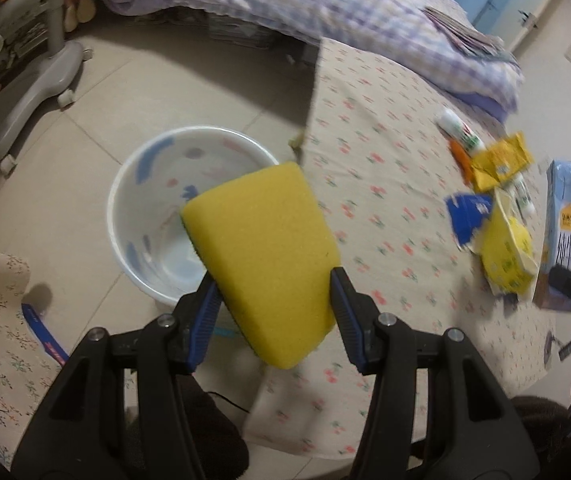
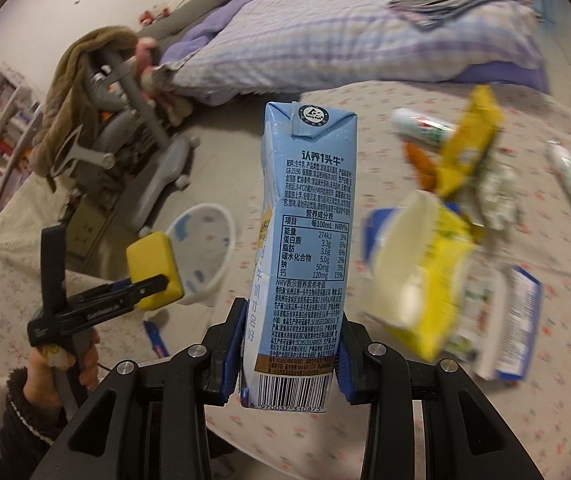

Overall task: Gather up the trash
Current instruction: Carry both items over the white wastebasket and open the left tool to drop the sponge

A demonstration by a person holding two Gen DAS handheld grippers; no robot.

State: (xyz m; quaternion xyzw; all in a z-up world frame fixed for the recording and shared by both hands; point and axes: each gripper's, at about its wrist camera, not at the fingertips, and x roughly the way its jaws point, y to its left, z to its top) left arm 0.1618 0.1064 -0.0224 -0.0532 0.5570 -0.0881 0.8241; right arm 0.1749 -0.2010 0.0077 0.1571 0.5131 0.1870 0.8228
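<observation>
i am holding a yellow sponge (image 1: 263,260) in my left gripper (image 1: 275,308), its blue pads pressing on both sides of the foam. the sponge is hanging over the floor at the table's edge, just above a white bucket (image 1: 141,208) with blue and pink marks painted on its inside. the bucket is standing on the tiled floor beside the table (image 1: 385,184), which is wearing a cloth printed with small red flowers.

my right gripper (image 2: 289,344) is clamping a pale blue milk carton (image 2: 305,232) near its lower end, the carton standing upright between the pads, lifted clear of the cloth. i am reading "认养1头牛" across its upper part, a tetra pak roundel on the folded top, a nutrition table headed "营养成分表" with "每100mL" and "NRV%", and a barcode starting 6 970037 at the bottom.

the rest of the trash is lying in a heap on the table to the right of the carton: a torn yellow box (image 2: 425,276) with a cream inside, a crumpled yellow wrapper (image 2: 469,140), a blue and white flattened packet (image 2: 513,316), and two white tubes (image 2: 421,126) with green and red print that is too blurred for me to read. a small blue wrapper (image 1: 43,334) is lying on the floor near the bucket.

my hand (image 2: 61,364), in a dark fleecy sleeve, is gripping the left tool's handle.
</observation>
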